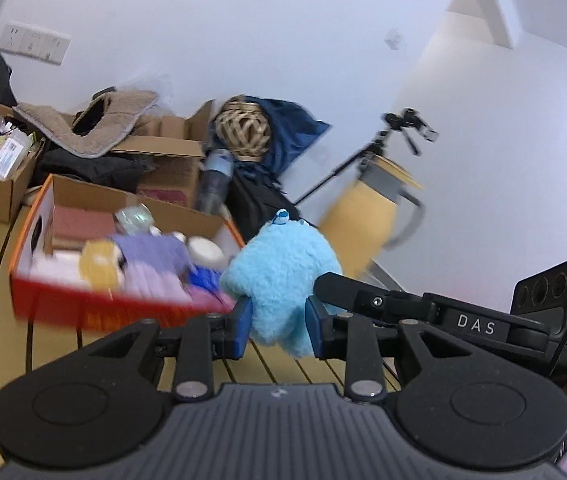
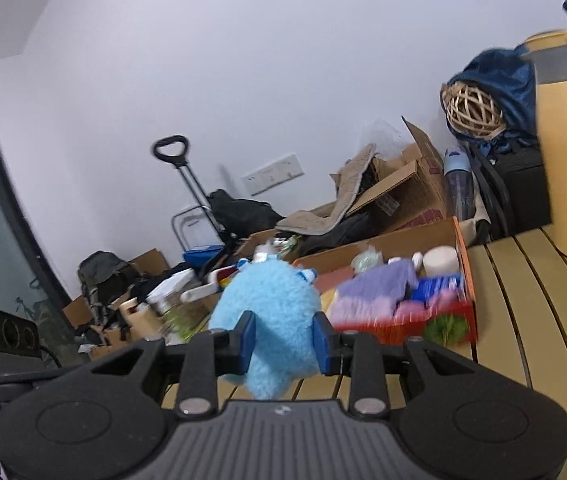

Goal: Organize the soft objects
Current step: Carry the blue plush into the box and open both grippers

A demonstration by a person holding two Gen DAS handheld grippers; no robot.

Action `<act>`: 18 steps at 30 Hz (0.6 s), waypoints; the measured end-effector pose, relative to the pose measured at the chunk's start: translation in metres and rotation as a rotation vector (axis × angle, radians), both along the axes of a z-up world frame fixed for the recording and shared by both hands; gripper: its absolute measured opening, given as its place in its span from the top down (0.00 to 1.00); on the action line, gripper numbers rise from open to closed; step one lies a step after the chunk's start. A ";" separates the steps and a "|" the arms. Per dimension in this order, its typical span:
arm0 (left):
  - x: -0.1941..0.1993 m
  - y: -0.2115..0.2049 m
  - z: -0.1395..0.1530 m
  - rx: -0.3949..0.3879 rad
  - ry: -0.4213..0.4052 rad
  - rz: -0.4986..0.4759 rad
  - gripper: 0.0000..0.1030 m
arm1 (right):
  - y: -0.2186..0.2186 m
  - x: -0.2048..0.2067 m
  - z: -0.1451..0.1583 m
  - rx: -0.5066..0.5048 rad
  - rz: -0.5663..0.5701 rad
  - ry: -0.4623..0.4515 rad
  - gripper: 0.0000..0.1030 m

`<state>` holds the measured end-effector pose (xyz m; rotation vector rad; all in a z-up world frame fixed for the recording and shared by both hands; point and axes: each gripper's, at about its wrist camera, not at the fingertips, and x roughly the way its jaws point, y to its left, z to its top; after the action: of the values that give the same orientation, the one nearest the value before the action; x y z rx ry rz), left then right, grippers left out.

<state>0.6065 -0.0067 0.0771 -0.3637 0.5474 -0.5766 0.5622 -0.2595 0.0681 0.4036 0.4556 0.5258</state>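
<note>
A fluffy light-blue plush toy (image 1: 283,268) hangs above the slatted table, pinched between the blue pads of my left gripper (image 1: 279,320). In the right wrist view the same plush toy (image 2: 267,296) sits between the pads of my right gripper (image 2: 285,340), which is shut on it too. One black finger (image 1: 339,286) of the right gripper reaches in against the toy's right side. Just behind the toy stands a red-orange cardboard box (image 1: 83,304), its rim (image 2: 465,264) bright orange, with purple, pink, yellow and blue soft items inside. The picture is blurred.
The wooden slatted table (image 2: 523,320) carries a yellow jug (image 1: 359,224) to the right of the box. Behind the box are brown cardboard boxes (image 1: 163,160), a water bottle (image 1: 213,180), a wicker ball (image 1: 243,128) in blue cloth and a tripod (image 1: 363,160).
</note>
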 end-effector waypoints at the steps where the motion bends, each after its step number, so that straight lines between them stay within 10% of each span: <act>1: 0.026 0.001 -0.002 0.012 0.009 0.003 0.72 | 0.002 0.026 0.001 0.000 0.001 0.018 0.71; 10: 0.193 -0.002 -0.066 0.074 0.213 0.052 0.72 | 0.026 0.215 -0.046 -0.056 -0.036 0.167 0.72; 18: 0.210 -0.025 -0.109 0.224 0.232 0.063 0.69 | 0.020 0.259 -0.110 -0.160 -0.066 0.303 0.76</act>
<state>0.8162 -0.0320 -0.0323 -0.2347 0.8129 -0.4089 0.8216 -0.2391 -0.0417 0.3444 0.7684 0.3617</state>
